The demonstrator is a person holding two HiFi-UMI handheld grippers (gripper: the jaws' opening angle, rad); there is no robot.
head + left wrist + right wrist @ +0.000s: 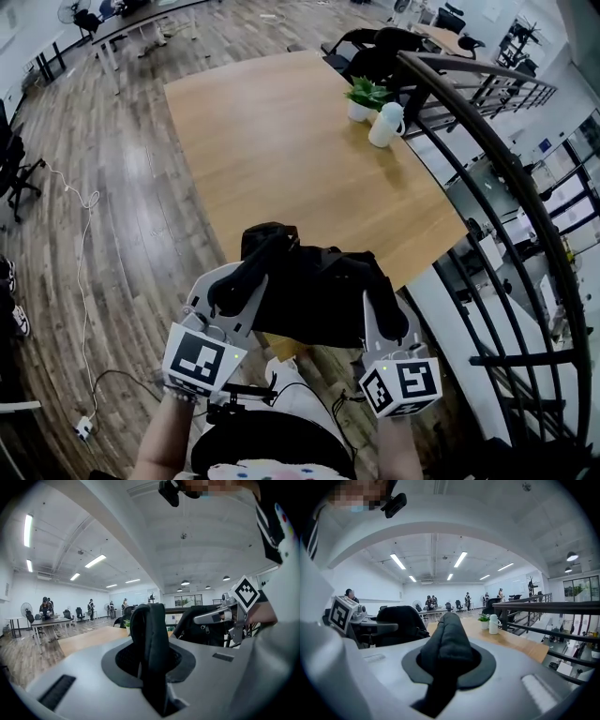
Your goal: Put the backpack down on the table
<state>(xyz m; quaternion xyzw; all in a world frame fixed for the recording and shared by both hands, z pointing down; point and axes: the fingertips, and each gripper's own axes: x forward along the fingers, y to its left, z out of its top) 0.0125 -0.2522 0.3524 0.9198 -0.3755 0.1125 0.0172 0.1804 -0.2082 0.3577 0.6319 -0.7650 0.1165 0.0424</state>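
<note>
The left gripper [234, 286] and right gripper [386, 314], jaws clamped on a strap [150, 634] apiece, hold a black backpack [314, 286] at the counter's [281, 141] near edge.

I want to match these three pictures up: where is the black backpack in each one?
Head view: the backpack hangs low at centre between the left tool and the right tool, at the table's near edge.
Left gripper view: its strap stands in the jaws at centre; its body shows right of that.
Right gripper view: strap in the jaws at centre, body at left.
Shared landmark: the wooden table.
</note>
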